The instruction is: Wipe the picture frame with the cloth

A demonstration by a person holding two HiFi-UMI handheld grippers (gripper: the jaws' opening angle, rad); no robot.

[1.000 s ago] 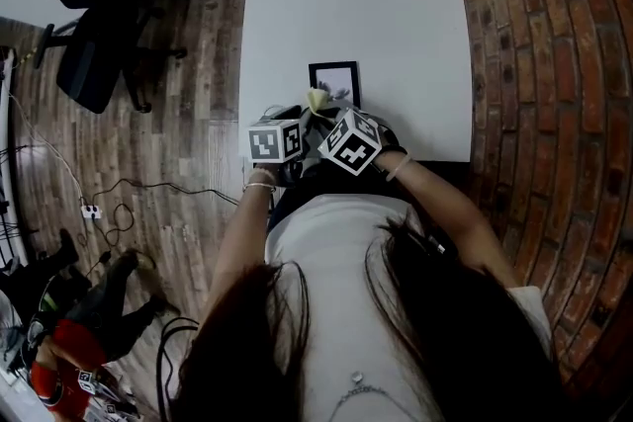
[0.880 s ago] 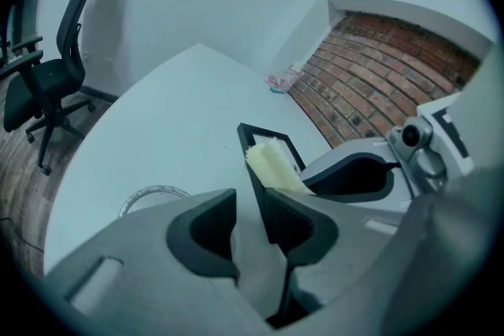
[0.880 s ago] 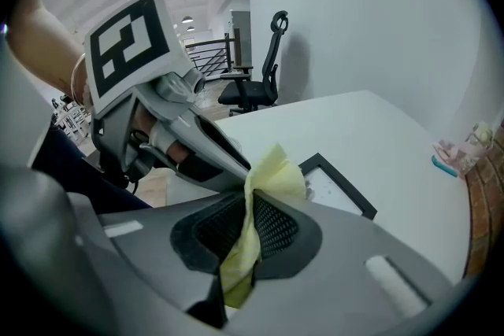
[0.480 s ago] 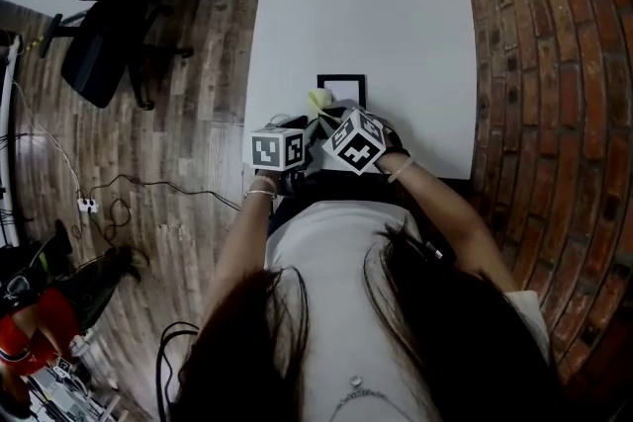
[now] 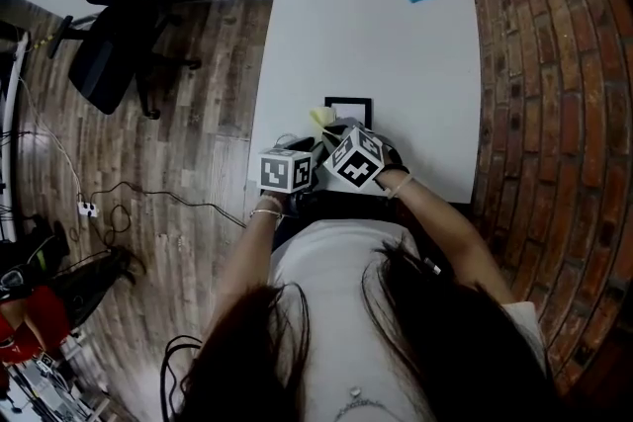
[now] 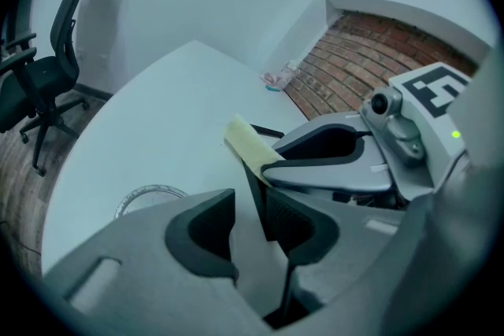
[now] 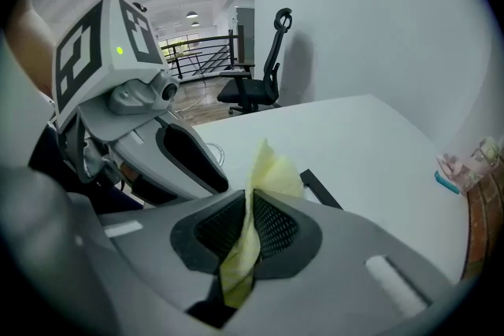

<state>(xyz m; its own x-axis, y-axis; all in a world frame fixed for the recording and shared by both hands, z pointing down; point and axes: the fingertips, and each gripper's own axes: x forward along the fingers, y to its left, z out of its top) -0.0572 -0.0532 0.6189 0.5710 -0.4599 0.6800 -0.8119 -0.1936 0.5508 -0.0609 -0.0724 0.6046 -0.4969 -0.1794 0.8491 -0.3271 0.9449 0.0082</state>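
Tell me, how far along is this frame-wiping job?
Done: the right gripper is clamped on the yellow cloth, which it holds beside the picture frame. In hand: the left gripper has just been opening its jaws. The frame's dark edge seems to stand between them, unsqueezed. Left: the wiping itself, since no view shows the cloth rubbing the frame's face.
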